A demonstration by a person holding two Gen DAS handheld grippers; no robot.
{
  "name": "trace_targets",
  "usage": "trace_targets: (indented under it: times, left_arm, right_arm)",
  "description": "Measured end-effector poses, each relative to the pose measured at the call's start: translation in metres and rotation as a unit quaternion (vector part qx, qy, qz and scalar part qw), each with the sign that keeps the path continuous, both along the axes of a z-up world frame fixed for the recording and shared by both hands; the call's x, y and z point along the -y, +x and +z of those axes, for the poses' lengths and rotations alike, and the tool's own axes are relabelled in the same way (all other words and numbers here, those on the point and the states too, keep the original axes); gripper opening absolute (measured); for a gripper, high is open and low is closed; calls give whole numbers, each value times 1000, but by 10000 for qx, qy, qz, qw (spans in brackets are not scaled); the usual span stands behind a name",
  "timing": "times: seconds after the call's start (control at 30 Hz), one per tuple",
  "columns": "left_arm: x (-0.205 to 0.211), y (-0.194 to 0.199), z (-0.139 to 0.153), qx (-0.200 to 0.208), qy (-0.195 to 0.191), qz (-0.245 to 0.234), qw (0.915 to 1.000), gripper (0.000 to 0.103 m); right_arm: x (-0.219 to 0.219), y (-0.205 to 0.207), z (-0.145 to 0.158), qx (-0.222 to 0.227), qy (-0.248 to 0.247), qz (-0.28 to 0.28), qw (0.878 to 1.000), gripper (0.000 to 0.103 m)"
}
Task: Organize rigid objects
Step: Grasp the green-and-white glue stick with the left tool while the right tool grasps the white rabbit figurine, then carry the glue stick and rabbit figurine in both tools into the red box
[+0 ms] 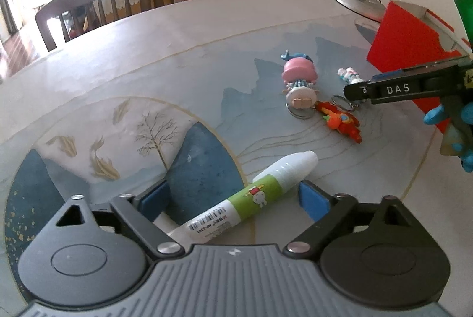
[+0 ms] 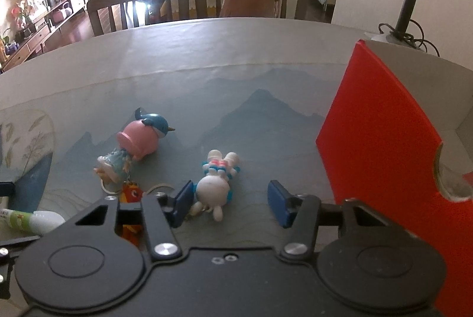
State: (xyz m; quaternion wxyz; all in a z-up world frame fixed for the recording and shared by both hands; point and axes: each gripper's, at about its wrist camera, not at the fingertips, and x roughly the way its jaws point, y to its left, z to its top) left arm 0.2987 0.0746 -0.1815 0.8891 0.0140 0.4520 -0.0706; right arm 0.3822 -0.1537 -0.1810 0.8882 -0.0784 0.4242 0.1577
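A white and green marker pen (image 1: 254,197) lies on the table between the open fingers of my left gripper (image 1: 233,198), untouched by the pads. A pink-headed figurine (image 1: 298,80), a small white rabbit figurine (image 1: 350,74) and an orange-red keychain toy (image 1: 340,120) lie further right. My right gripper (image 2: 232,203) is open around the white rabbit figurine (image 2: 214,184), whose head sits between the blue pads. The pink figurine (image 2: 139,142) and the orange toy (image 2: 131,194) lie to its left. The right gripper also shows in the left wrist view (image 1: 384,89).
An open red box (image 2: 381,139) stands at the right, close to my right gripper; it also shows in the left wrist view (image 1: 405,39). A desk lamp base (image 1: 357,2) stands behind it. Wooden chairs (image 2: 139,6) line the table's far edge.
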Motion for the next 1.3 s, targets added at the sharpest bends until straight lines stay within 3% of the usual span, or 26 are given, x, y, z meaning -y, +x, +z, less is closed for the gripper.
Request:
trace_targets:
  times: [0.3, 0.43, 0.57, 0.7, 1.07, 1.3]
  left_arm:
    - [20, -11, 7, 29, 165, -110, 9998, 51]
    - [29, -14, 10, -74, 182, -43, 9998, 33]
    - [39, -18, 11, -142, 184, 22, 9997, 22]
    - [42, -21, 11, -166, 108, 218, 9996, 18]
    - [31, -37, 18, -425, -569, 839, 9939, 17]
    - [32, -58, 33, -345, -710, 913, 9927, 17]
  right_arm:
    - [-1, -2, 2, 28, 4, 125, 9999, 28]
    - [2, -3, 5, -21, -11, 109, 9999, 27]
    - [8, -6, 9, -23, 50, 65, 10000, 27]
    - [17, -14, 20, 13, 200, 36, 9998, 27]
    - [38, -56, 63, 147, 573, 187, 9981, 27]
    - [51, -85, 91, 196, 697, 223, 9971, 27]
